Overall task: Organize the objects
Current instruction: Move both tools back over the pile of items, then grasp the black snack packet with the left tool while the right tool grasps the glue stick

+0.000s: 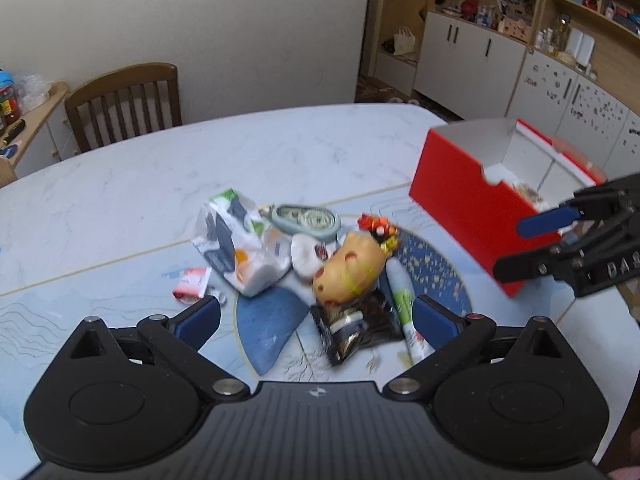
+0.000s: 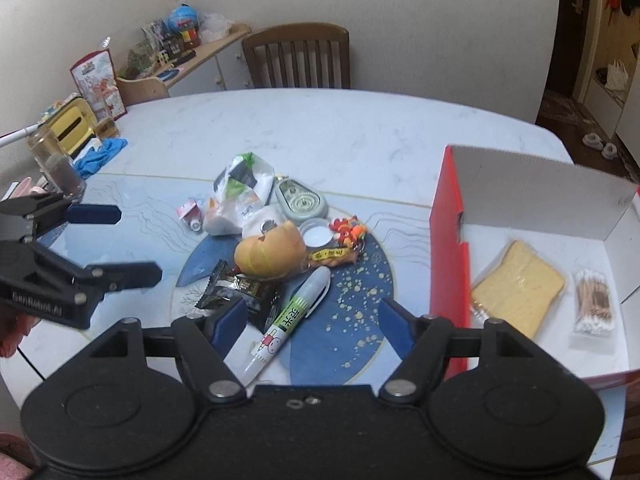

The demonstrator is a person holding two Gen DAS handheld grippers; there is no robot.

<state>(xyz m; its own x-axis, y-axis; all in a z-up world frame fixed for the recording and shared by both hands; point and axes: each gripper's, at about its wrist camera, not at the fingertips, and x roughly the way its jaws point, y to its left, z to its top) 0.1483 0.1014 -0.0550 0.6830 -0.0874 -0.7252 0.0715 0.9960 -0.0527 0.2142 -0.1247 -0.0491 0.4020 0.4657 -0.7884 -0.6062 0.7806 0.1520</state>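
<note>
A pile of small objects lies mid-table: a yellow plush toy (image 1: 349, 268) (image 2: 267, 253), a black snack packet (image 1: 356, 326) (image 2: 240, 290), a white-green marker pen (image 1: 404, 304) (image 2: 292, 314), a plastic bag of packets (image 1: 240, 246) (image 2: 240, 196), a green correction-tape case (image 1: 306, 220) (image 2: 302, 200) and an orange keychain (image 2: 344, 240). A red box (image 1: 468, 200) (image 2: 448, 236) on the right holds a bread slice (image 2: 518, 290) and a cotton-swab pack (image 2: 594, 304). My left gripper (image 1: 316, 320) is open above the pile's near side. My right gripper (image 2: 312, 322) is open over the pen, empty.
A pink sachet (image 1: 190, 282) lies left of the pile. A wooden chair (image 2: 298, 58) stands behind the table. A blue cloth (image 2: 100, 156), glass jars (image 2: 60, 164) and a yellow box (image 2: 70, 122) sit at the table's left edge. Cabinets (image 1: 472, 56) line the far right.
</note>
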